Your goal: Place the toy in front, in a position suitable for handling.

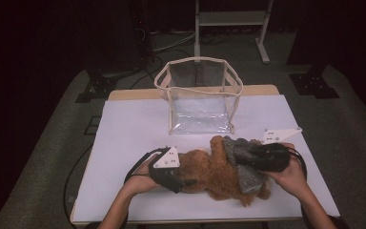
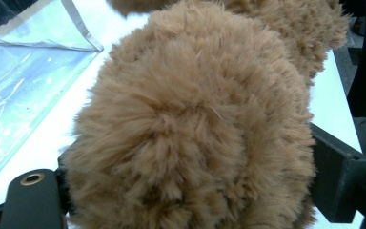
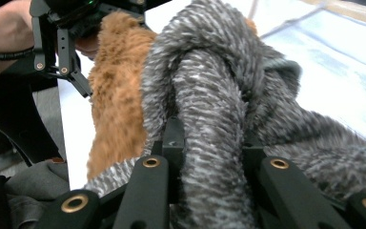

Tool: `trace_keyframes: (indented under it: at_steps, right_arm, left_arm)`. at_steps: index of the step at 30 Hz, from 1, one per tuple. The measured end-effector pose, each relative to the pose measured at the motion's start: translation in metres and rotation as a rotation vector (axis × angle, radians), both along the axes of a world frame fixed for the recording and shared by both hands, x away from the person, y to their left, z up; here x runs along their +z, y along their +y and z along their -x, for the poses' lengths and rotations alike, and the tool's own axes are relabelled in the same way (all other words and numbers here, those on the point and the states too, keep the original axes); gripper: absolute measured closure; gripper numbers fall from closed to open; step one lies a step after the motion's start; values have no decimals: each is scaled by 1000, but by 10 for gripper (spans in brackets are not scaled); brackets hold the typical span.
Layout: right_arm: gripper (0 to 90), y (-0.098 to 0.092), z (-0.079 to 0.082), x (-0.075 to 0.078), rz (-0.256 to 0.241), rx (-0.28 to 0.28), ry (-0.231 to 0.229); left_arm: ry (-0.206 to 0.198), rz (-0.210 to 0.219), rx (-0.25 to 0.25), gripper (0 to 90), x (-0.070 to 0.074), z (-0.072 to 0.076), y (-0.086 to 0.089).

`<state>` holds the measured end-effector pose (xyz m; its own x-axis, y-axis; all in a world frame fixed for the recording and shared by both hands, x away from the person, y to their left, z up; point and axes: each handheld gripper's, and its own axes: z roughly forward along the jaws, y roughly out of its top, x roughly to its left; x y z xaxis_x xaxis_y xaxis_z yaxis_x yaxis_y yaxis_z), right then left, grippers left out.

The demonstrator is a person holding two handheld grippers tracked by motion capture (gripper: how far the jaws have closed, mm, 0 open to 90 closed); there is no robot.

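Left gripper (image 1: 183, 182) clamped on fluffy brown plush toy (image 1: 209, 174); right gripper (image 1: 248, 155) pinching its grey knitted sweater (image 1: 240, 164); risk: knit stretching, toy slipping from between jaws.

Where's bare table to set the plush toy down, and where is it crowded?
Free: the white table left of the clear bag, and the strip right of it up to the far right corner. Crowded: the near middle, where the plush toy lies between left tongs and right tongs.

The left gripper's (image 2: 186, 191) fingers (image 2: 33, 200) sink into the plush dog's (image 2: 195, 124) fur — tips hidden. The grey knit (image 3: 214, 143) beside the dog buries the right gripper's (image 3: 212, 176) fingers (image 3: 147, 191) — tips unseen too.
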<state>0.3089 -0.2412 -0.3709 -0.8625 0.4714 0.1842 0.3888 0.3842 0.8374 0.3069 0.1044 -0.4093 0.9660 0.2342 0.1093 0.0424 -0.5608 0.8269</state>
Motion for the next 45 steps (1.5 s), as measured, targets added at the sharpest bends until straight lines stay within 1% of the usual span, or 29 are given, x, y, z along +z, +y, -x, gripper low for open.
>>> trace_keyframes:
  at_steps: [2,4,6,8,9,10,12,13,15,16,17,18,19,20,21,22,25,26,27,29,31,32,35,36,37,38,41,44,45]
  right_arm:
    - [723,-11,3,4,1,-31,0]
    - [724,-11,3,6,4,-36,-5]
    - [724,-7,1,14,15,-34,-18]
    - [725,2,-7,28,16,-28,-45]
    - [725,2,-7,28,16,-28,-45]
    - [725,9,-15,39,18,-25,-62]
    - [725,12,-20,44,10,-21,-58]
    - [727,20,-31,49,10,-16,-44]
    - [727,23,-35,49,15,-15,-39]
    - [728,26,-39,47,13,-9,-23]
    - [729,34,-46,41,22,1,12]
    - [730,37,-47,36,33,8,20]
    - [730,37,-47,36,33,8,20]
    - [732,44,-45,25,43,24,43]
    - [732,44,-45,25,43,24,43]
    - [736,49,-40,14,53,34,58]
    - [737,49,-32,5,64,35,57]
    - [735,42,-28,5,47,35,61]
    - [735,42,-28,5,47,35,61]
    - [733,29,-23,9,43,20,49]
    - [733,11,-18,12,49,-15,32]
    - [733,11,-18,12,49,-15,32]
    - [730,-16,-13,8,65,-71,31]
    - [730,-25,-12,6,59,-90,43]
    - [730,-25,-12,6,59,-90,43]
    - [729,-38,-12,5,52,-116,50]
    - [728,-44,-12,7,57,-132,42]
    - [730,-45,-11,20,50,-142,17]
    - [730,-45,-11,20,50,-142,17]
  left_arm:
    - [2,-5,4,162,0,0,-2]
    - [-3,-18,0,162,1,1,-2]
    - [-8,-24,-2,162,1,2,-2]
    - [-7,-28,-5,162,1,2,-1]
    - [-7,-28,-5,162,1,2,-1]
    - [-11,-31,-8,162,1,2,-1]
    - [-11,-27,-7,161,0,3,-2]
    - [-13,-29,-8,161,1,3,-2]
    - [-16,-33,-9,161,1,3,-2]
    - [-19,-38,-10,161,1,3,-2]
    - [-18,-36,-9,161,1,3,-2]
    - [-19,-37,-9,161,1,3,-2]
    - [-19,-37,-9,161,1,3,-2]
    - [-19,-39,-10,161,1,3,-2]
    - [-19,-39,-10,161,1,3,-2]
    - [-19,-39,-7,161,1,3,-2]
    - [-12,-40,-2,161,0,2,-2]
    - [-9,-38,2,161,0,2,-2]
    - [-9,-38,2,161,0,2,-2]
    - [-3,-33,8,161,0,1,-2]
    - [7,-24,14,161,0,1,-2]
    - [7,-24,14,161,0,1,-2]
    - [9,-22,15,161,0,0,-2]
    - [12,-18,18,160,0,0,-3]
    - [14,-18,18,160,0,0,-3]
    - [16,-18,20,160,1,-1,-3]
    - [17,-20,19,160,1,-1,-3]
    - [14,-27,19,160,1,0,-4]
    - [14,-27,19,159,1,0,-4]
